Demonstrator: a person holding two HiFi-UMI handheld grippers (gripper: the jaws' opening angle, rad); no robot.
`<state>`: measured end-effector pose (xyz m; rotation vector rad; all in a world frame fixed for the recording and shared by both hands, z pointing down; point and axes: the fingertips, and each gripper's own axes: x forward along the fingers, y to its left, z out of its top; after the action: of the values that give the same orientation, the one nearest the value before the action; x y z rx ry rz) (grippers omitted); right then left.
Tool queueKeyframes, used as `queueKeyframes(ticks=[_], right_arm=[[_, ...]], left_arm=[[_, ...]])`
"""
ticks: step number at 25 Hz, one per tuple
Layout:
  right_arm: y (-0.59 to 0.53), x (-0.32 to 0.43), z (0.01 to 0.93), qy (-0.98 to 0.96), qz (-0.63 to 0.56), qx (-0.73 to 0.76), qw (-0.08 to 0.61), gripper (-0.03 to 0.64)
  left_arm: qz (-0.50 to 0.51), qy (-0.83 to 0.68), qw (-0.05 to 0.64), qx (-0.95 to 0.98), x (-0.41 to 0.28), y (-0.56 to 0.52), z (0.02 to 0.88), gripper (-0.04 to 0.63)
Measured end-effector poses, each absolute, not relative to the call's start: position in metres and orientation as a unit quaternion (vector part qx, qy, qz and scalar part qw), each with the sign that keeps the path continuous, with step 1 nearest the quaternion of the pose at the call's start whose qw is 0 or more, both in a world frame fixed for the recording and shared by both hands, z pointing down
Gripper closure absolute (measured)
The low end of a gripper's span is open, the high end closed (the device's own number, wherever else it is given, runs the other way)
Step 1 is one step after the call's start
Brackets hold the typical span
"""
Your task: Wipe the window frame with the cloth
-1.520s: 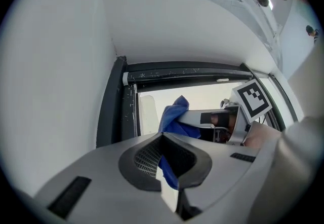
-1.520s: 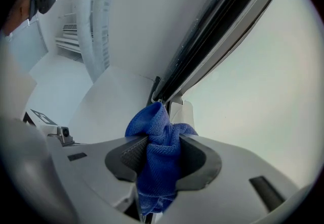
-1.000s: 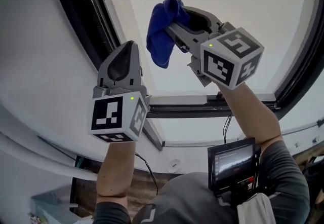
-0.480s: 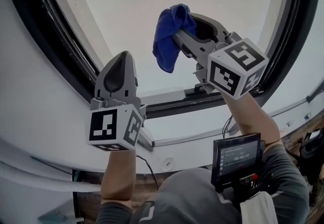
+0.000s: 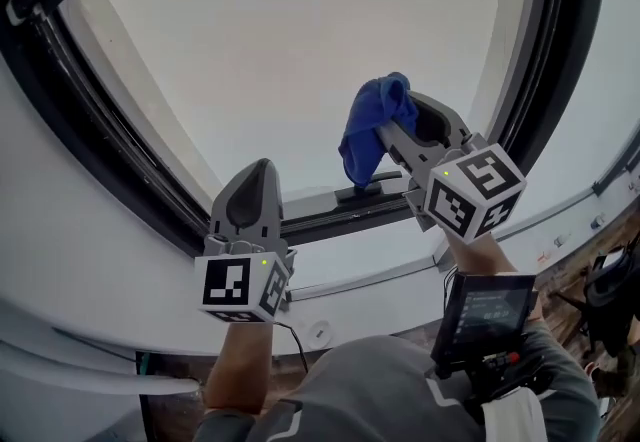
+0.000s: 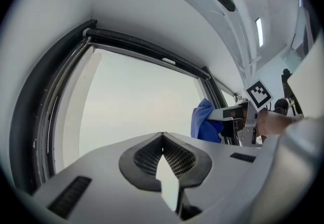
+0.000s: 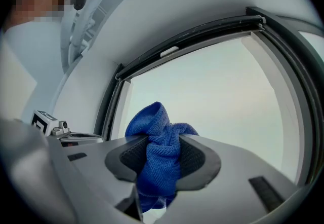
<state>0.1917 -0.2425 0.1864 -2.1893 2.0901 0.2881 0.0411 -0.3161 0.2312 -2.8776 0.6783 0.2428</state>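
Observation:
A blue cloth is bunched between the jaws of my right gripper, which is shut on it. It hangs in front of the pale glass, just above the window's lower rail and left of the black window frame's right side. I cannot tell whether the cloth touches the glass. The right gripper view shows the cloth pinched in the right gripper, with the frame curving round. My left gripper is shut with nothing in it, raised before the lower left of the frame. Its own view has the left gripper and the cloth.
White wall surrounds the window. A small dark latch sits on the lower rail. A small screen is mounted at the person's chest, and a thin cable hangs below the sill.
The view has swung up, so more of the window shows. My right gripper with the cloth has moved down and right toward the lower right corner. The left gripper sits lower in view.

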Motion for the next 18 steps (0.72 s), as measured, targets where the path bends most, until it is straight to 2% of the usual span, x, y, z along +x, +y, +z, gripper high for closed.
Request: queueKeyframes(ticks=[9, 18], right_arm=[[-0.228, 0.210, 0.245, 0.677, 0.051, -0.733, 0.038, 0.463], [-0.229, 0.219, 0.286, 0.673, 0.018, -0.739, 0.028, 0.465]], left_arm=[[0.050, 0.238, 0.041, -0.969, 0.051, -0.315, 0.289, 0.588], [0.025, 0.233, 0.028, -0.972, 0.065, -0.316, 0.317, 0.588]])
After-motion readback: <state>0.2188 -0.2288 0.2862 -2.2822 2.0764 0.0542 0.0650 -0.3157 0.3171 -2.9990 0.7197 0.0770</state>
